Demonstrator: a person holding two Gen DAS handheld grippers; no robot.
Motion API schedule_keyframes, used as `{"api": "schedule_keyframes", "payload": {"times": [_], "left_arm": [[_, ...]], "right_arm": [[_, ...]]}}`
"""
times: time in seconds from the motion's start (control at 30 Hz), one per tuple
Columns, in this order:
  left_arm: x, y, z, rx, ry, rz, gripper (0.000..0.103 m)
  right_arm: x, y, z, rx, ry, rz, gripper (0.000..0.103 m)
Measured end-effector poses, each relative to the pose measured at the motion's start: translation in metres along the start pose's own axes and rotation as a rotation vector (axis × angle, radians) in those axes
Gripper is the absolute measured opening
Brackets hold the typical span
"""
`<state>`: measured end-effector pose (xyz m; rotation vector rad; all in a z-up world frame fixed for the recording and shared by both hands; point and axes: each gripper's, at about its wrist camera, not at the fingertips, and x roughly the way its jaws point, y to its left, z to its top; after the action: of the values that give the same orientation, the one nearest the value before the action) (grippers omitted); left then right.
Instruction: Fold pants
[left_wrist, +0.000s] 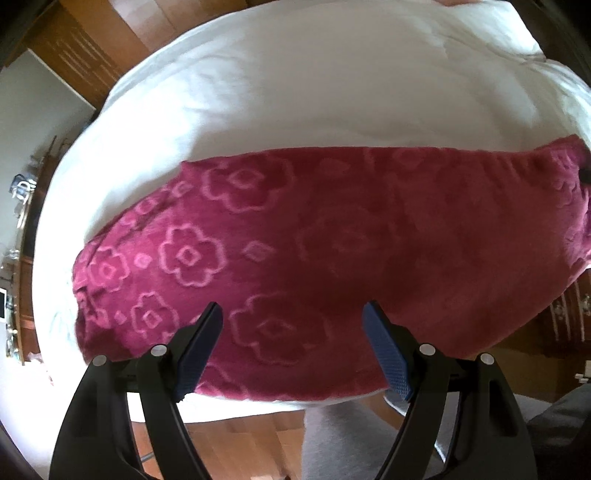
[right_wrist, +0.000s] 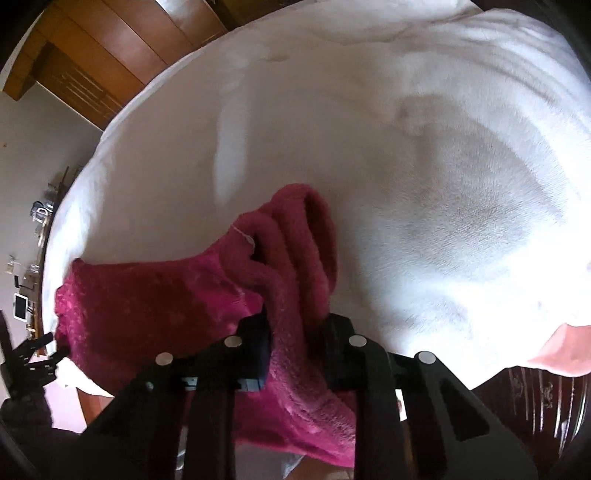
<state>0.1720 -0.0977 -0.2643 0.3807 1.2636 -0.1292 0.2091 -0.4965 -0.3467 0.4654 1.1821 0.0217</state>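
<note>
Nearest, the right tongs are clenched on a bunched end of the magenta fleece pants, while the left tongs hover released just above the cloth. The pants lie lengthwise along the near edge of the white bed. Likely next: carry the gripped end across; the bed beyond looks bare, the wooden wardrobe well clear.

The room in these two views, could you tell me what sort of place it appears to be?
Most likely a bedroom. The pants lie on a wide bed with a white cover, wooden wardrobe-like panels stand behind it, and the floor is wood.
</note>
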Motion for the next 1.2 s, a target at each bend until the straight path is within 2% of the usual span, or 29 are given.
{"api": "schedule_keyframes", "payload": {"times": [0.13,0.33,0.57,0.77,1.0,1.2], "left_arm": [[0.006,-0.012,0.008,0.045,-0.001,-0.027,0.078],[0.010,-0.012,0.015,0.084,-0.008,-0.078,0.078],[0.018,0.016,0.006,0.064,0.011,-0.122,0.078],[0.026,0.055,-0.005,0.025,0.023,-0.161,0.078],[0.037,0.107,-0.013,-0.018,0.028,-0.201,0.078],[0.047,0.147,-0.025,-0.043,0.039,-0.209,0.078]], "right_arm": [[-0.016,0.012,-0.002,0.038,0.005,0.065,0.021],[-0.031,0.039,-0.013,0.132,0.022,0.215,0.021],[-0.030,0.105,-0.015,0.177,0.064,0.315,0.021],[-0.020,0.163,-0.015,0.250,0.086,0.405,0.021],[0.014,0.244,-0.017,0.255,0.131,0.427,0.021],[0.057,0.288,-0.021,0.267,0.180,0.415,0.021]]}}
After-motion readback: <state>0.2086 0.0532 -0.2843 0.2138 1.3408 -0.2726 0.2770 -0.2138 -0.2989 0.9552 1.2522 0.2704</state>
